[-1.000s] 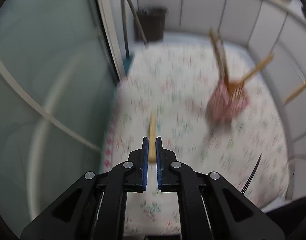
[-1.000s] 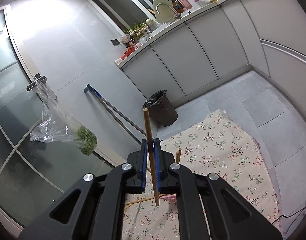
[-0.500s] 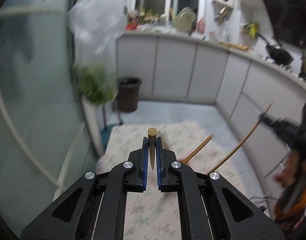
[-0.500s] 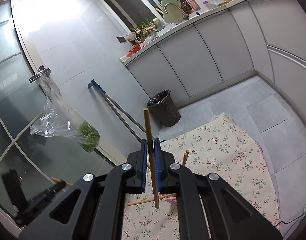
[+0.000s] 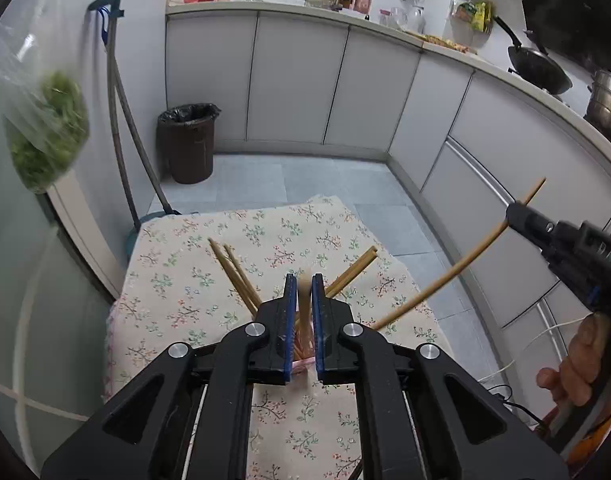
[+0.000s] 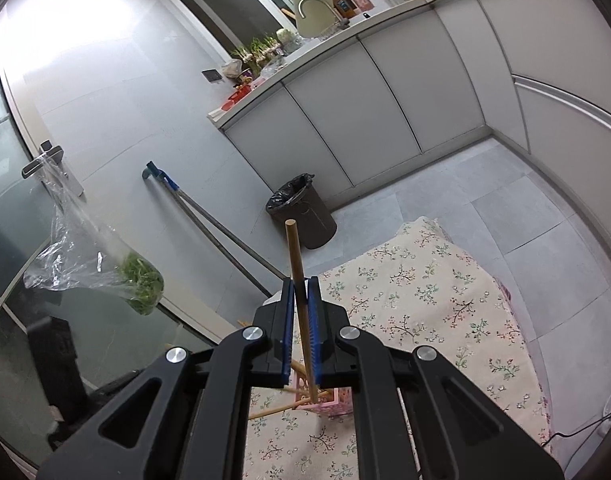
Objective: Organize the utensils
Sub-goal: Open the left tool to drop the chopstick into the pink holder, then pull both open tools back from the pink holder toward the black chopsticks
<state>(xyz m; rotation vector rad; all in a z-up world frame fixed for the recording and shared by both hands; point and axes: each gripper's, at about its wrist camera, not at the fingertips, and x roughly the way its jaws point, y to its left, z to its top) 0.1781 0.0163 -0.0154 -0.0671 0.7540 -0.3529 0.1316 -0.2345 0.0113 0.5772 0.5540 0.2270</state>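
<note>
A pink slotted holder (image 6: 339, 398) stands on the floral tablecloth (image 6: 425, 300) with several wooden chopsticks (image 5: 235, 274) leaning out of it. My left gripper (image 5: 303, 292) hovers right over the holder (image 5: 301, 360). Its jaws are opening, and the chopstick (image 5: 304, 308) between them looks blurred and loose from the pads, pointing down into the holder. My right gripper (image 6: 301, 292) is shut on another chopstick (image 6: 295, 256), held nearly upright, its lower tip just above the holder. The left wrist view shows that gripper (image 5: 513, 212) at the right, carrying the chopstick (image 5: 457, 268) at a slant.
A dark bin (image 5: 187, 140) and a mop (image 5: 117, 120) stand on the floor beyond the table's far edge. A plastic bag of greens (image 6: 137, 280) hangs from the glass door's handle at the left. Grey cabinets (image 5: 297, 80) line the back and right. A hand (image 5: 577, 368) holds the right gripper.
The left gripper swung from low over the cloth up and across to above the pink holder, and its chopstick has begun to slip. The right gripper has edged closer to the holder.
</note>
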